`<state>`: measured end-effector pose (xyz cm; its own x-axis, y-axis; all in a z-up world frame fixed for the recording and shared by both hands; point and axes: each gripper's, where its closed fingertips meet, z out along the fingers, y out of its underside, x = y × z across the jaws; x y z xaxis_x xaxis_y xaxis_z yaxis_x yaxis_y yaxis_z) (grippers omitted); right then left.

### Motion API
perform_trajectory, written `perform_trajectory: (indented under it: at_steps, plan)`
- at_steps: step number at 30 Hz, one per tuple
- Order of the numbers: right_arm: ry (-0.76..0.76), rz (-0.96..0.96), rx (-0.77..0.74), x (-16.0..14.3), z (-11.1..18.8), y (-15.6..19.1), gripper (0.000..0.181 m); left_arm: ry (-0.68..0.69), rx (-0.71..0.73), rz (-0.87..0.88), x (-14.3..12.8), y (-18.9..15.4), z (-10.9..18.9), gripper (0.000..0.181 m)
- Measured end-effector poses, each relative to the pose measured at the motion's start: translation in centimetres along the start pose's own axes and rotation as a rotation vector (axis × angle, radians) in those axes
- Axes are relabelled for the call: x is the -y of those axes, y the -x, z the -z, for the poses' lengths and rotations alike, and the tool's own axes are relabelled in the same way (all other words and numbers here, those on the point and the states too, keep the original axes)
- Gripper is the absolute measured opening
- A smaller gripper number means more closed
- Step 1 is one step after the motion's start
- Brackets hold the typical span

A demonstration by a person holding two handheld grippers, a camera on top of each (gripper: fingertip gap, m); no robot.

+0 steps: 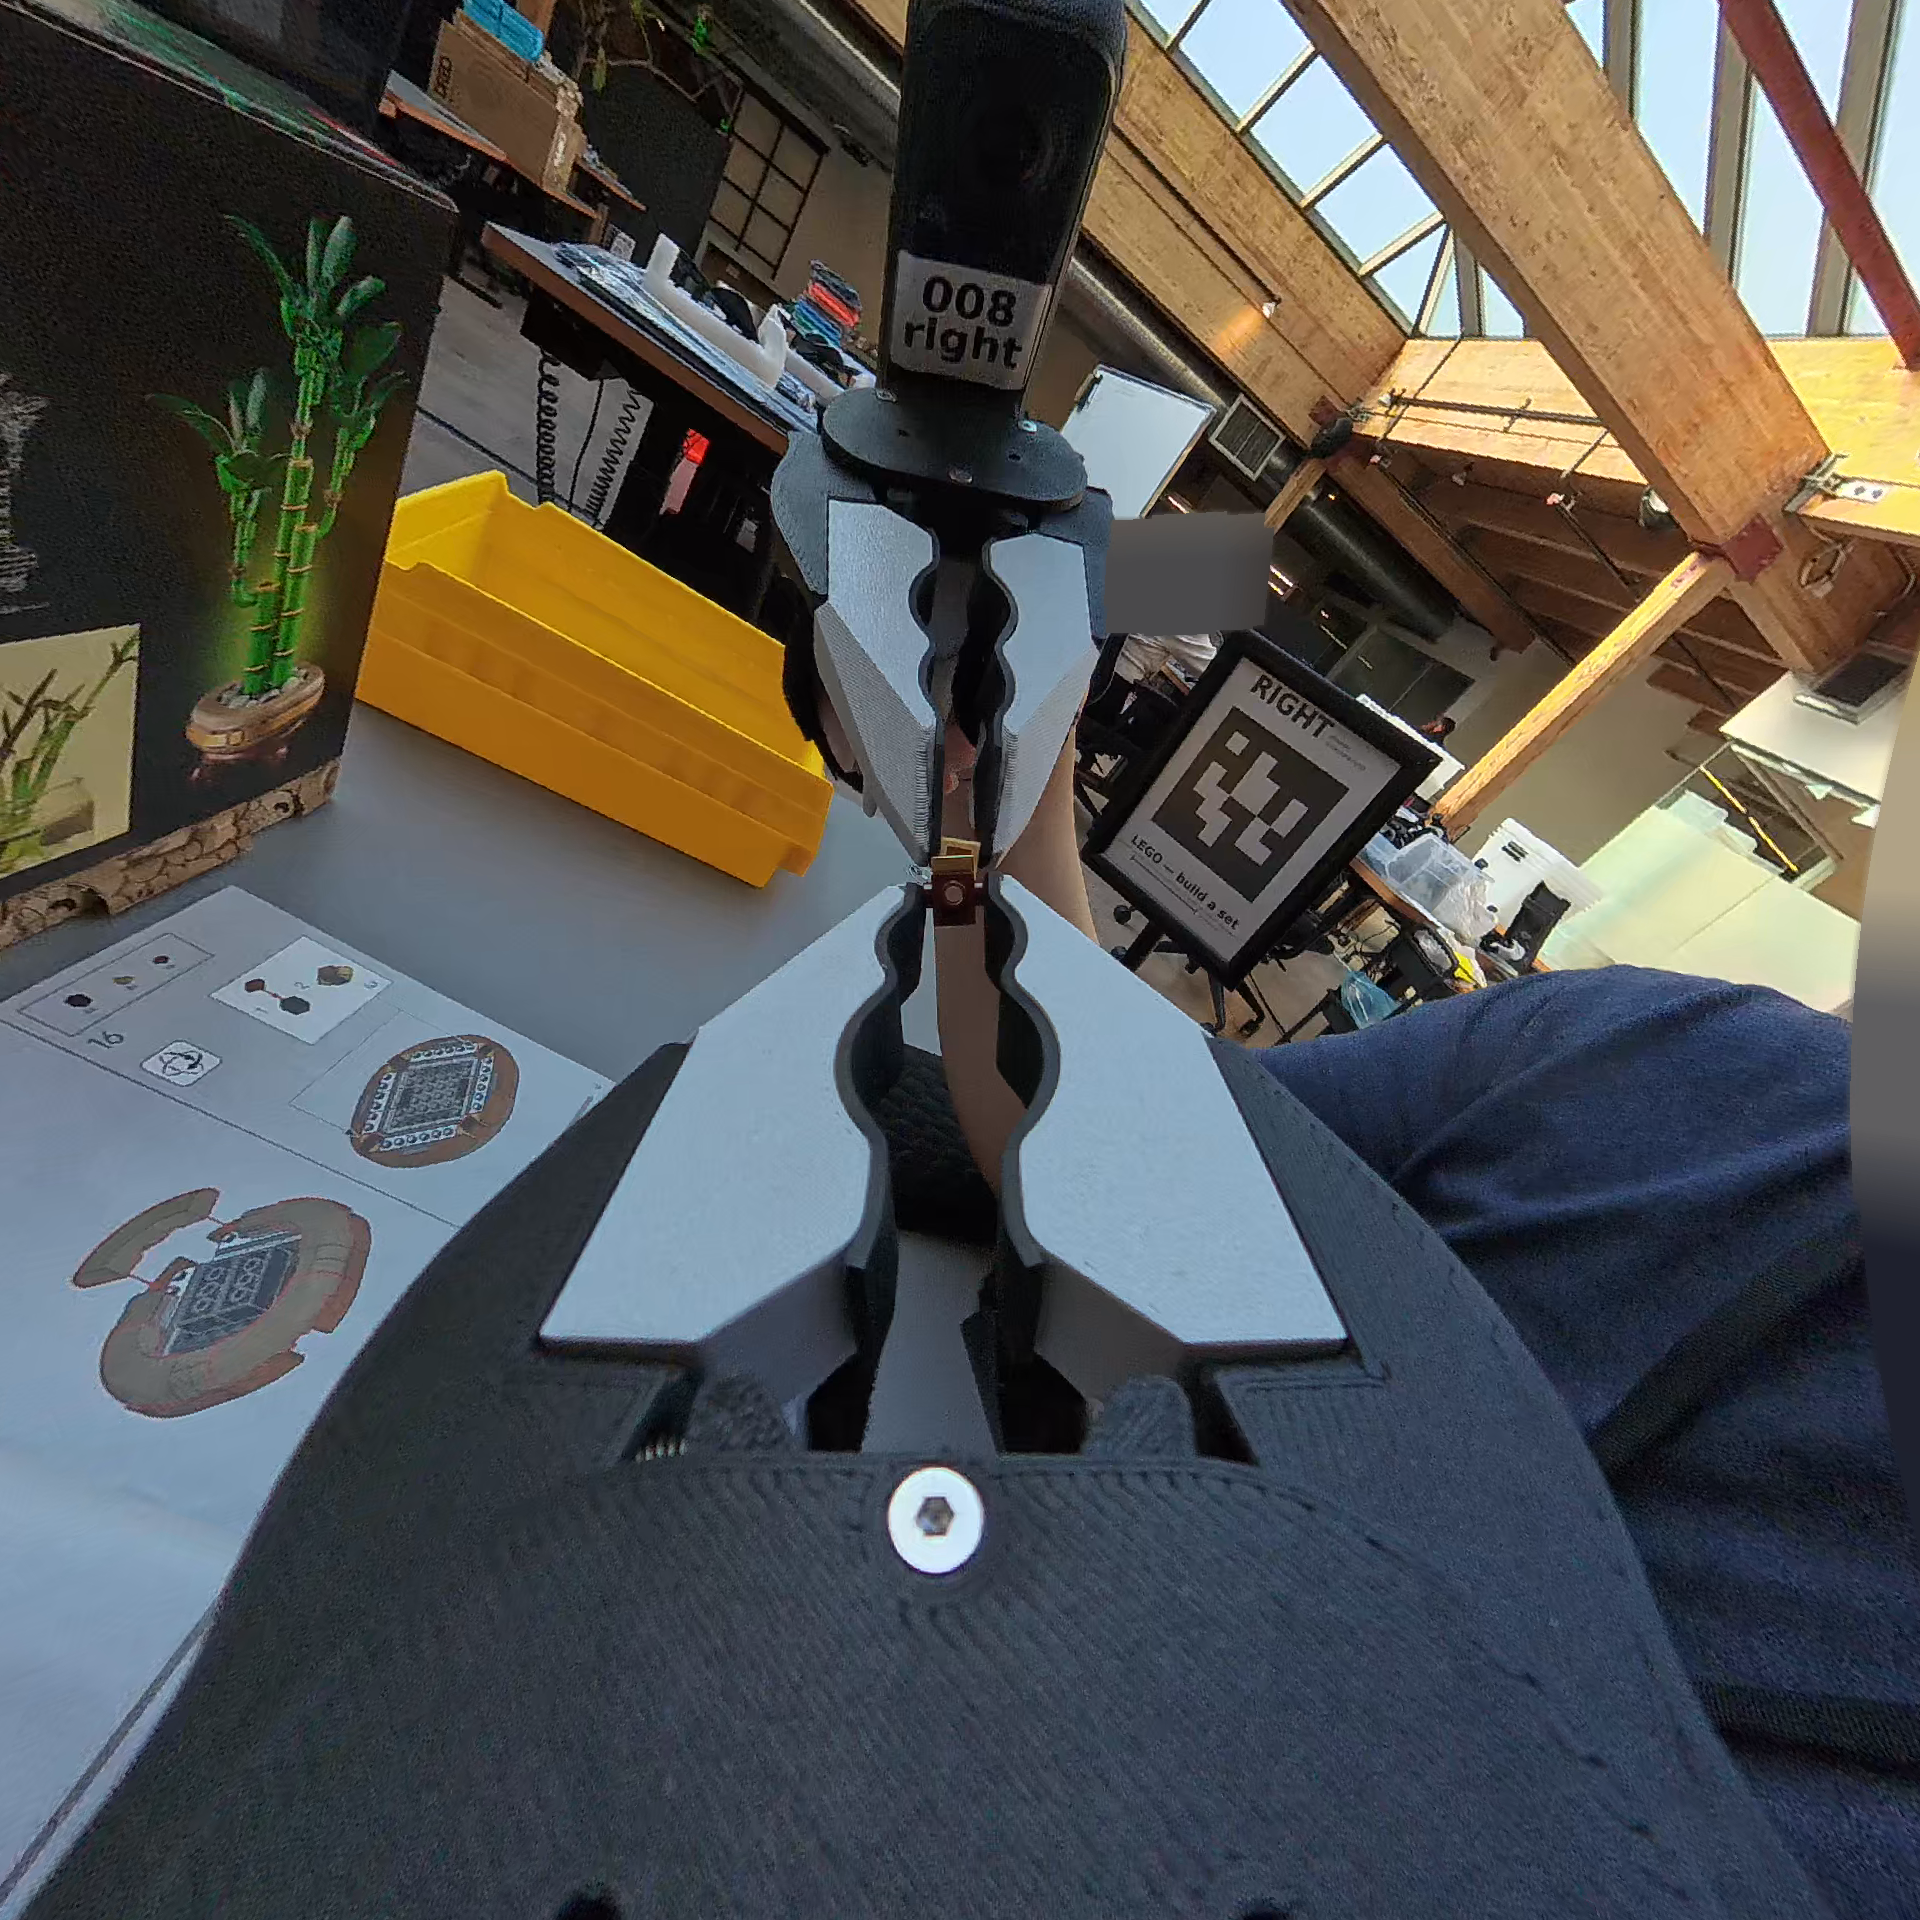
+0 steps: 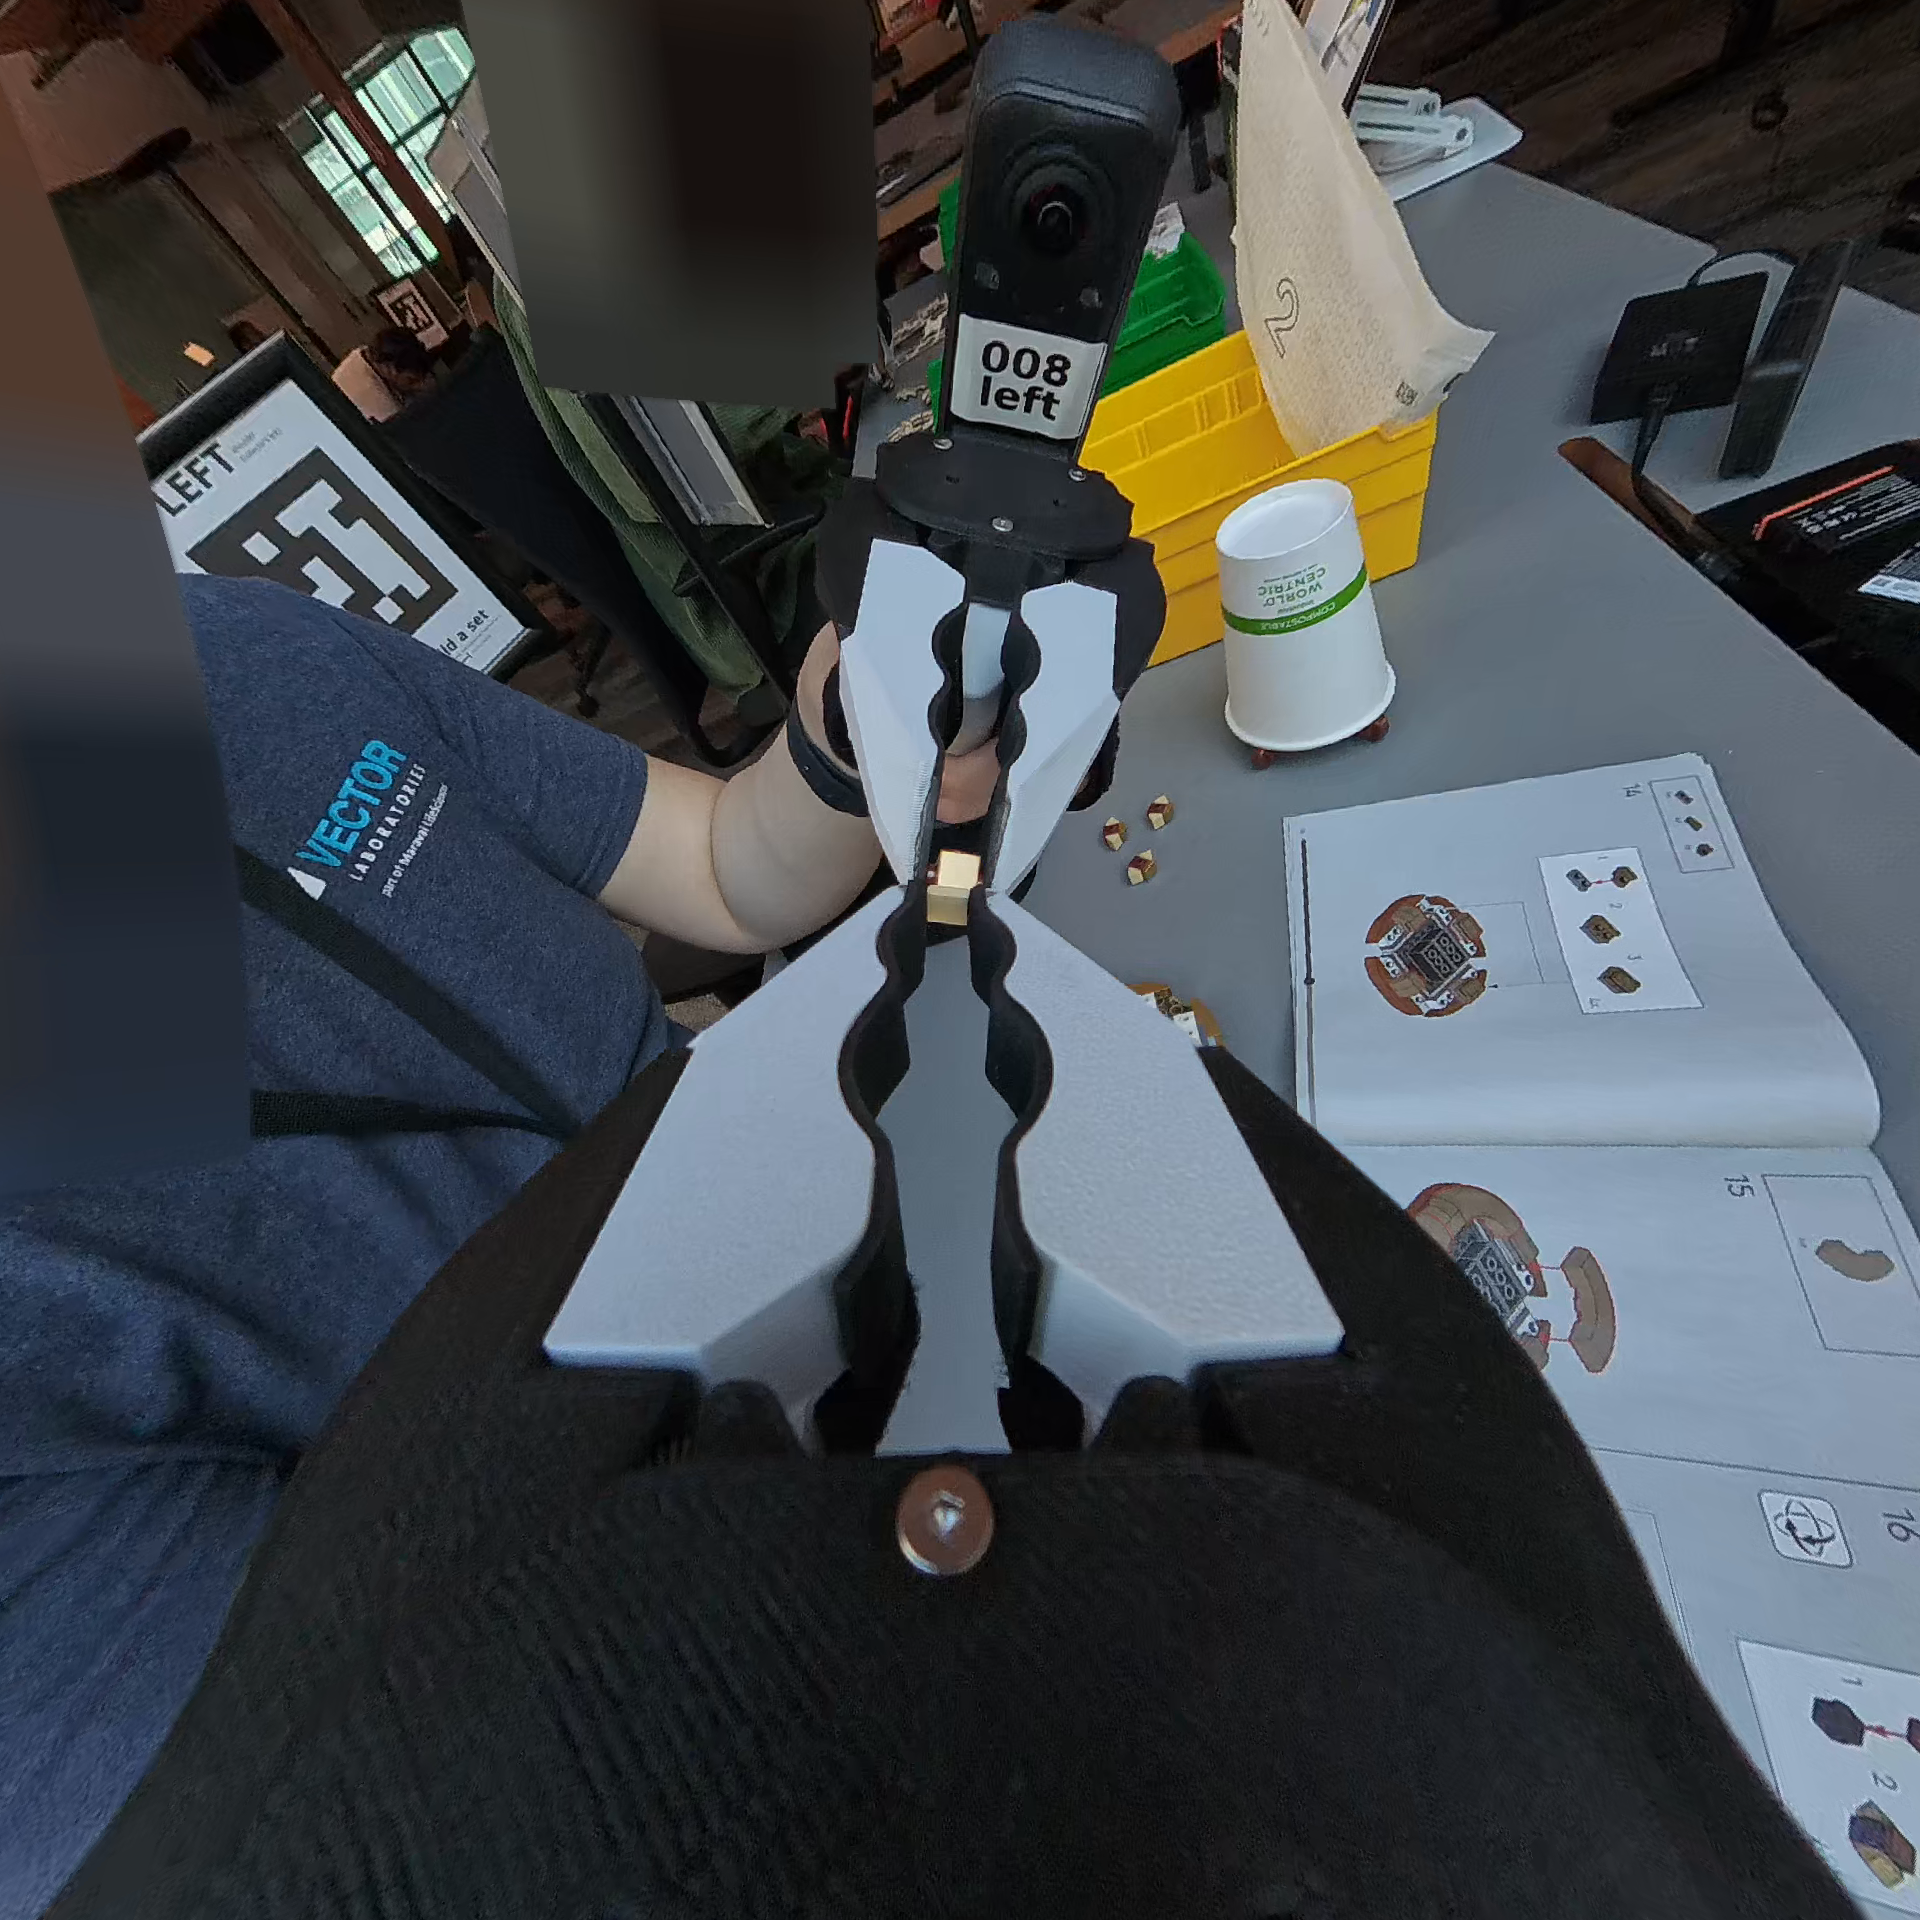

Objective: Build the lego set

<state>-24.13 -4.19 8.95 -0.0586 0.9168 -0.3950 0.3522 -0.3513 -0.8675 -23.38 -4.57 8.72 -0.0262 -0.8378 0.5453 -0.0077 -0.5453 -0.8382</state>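
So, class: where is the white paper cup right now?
In the right wrist view, the white paper cup stands upside down on the grey table, upper right, just in front of the yellow bin.

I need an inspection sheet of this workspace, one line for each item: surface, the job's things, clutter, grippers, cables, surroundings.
Surface: grey table, partly covered.
Job's things: dark red piece and tan piece meeting in the air; three small loose pieces; open instruction booklet; set box.
Clutter: upturned paper cup, yellow bin with a paper bag.
Grippers: left gripper shut on dark red piece; right gripper shut on tan piece.
Cables: black cable at a black device.
Surroundings: marker signs, wooden beams.
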Motion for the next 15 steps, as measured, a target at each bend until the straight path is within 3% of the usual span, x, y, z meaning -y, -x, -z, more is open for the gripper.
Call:
perform_trajectory:
  at_steps: [9, 15]
  plan:
    - [-0.069, -0.072, 0.028, -0.4, 0.0, -2.1, 0.006, -0.008, 0.034, 0.034, -0.2, 2.1, 0.0, 0.009]
    - [-0.095, -0.098, 0.053, -0.5, 0.2, -2.4, 0.006, -0.005, -0.017, 0.082, -0.5, 1.9, -0.3, 0.009]
